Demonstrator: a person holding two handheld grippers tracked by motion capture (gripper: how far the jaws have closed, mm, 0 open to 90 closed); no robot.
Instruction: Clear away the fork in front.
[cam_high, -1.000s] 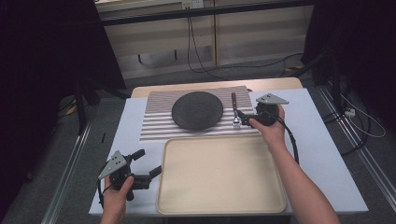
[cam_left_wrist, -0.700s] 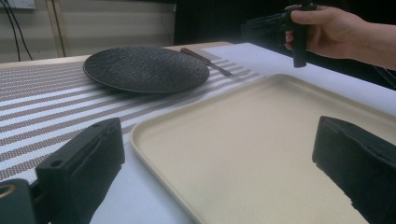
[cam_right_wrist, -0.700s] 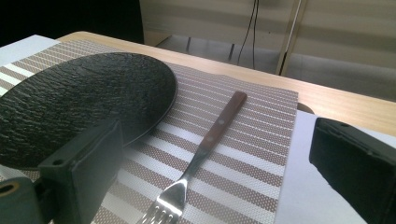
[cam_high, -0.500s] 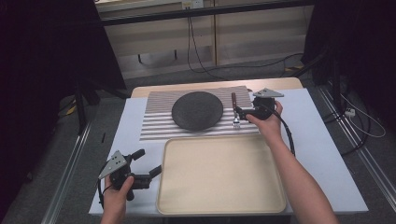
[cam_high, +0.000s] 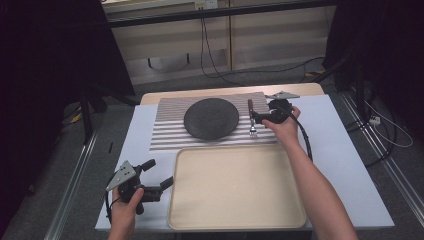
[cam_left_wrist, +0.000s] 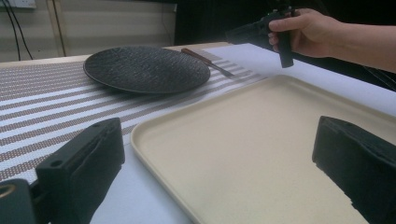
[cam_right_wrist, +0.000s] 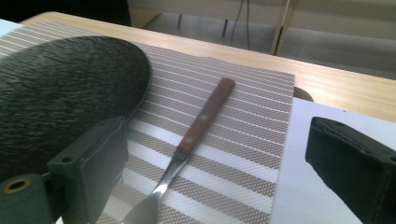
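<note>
1. Right gripper (cam_high: 256, 119), high view: it hangs over the fork (cam_high: 252, 119), which lies on the striped mat (cam_high: 165, 135) just right of the dark plate (cam_high: 211, 118). Against the picture a second ago, the hand has crept a little farther from the person and toward the fork, so the jaws now stand over its wooden handle. The left gripper (cam_high: 159, 176) has not moved; it rests by the near-left corner of the tray (cam_high: 235, 192), jaws spread and holding nothing.

2. Left gripper view: its two jaws stand wide apart over the tray's (cam_left_wrist: 261, 154) near edge. Beyond lie the plate (cam_left_wrist: 147, 69) and fork (cam_left_wrist: 208, 60), with the right hand (cam_left_wrist: 308, 30) above them.

3. Right gripper view: the jaws are released, one on each side of the fork (cam_right_wrist: 194, 135), which lies between them flat on the mat (cam_right_wrist: 243, 140), untouched, with the plate (cam_right_wrist: 60, 93) just beside it.

4. Judgement: the shift lines the jaws up on the fork. A short descent and a squeeze across the handle look like what remains before it can be lifted.
</note>
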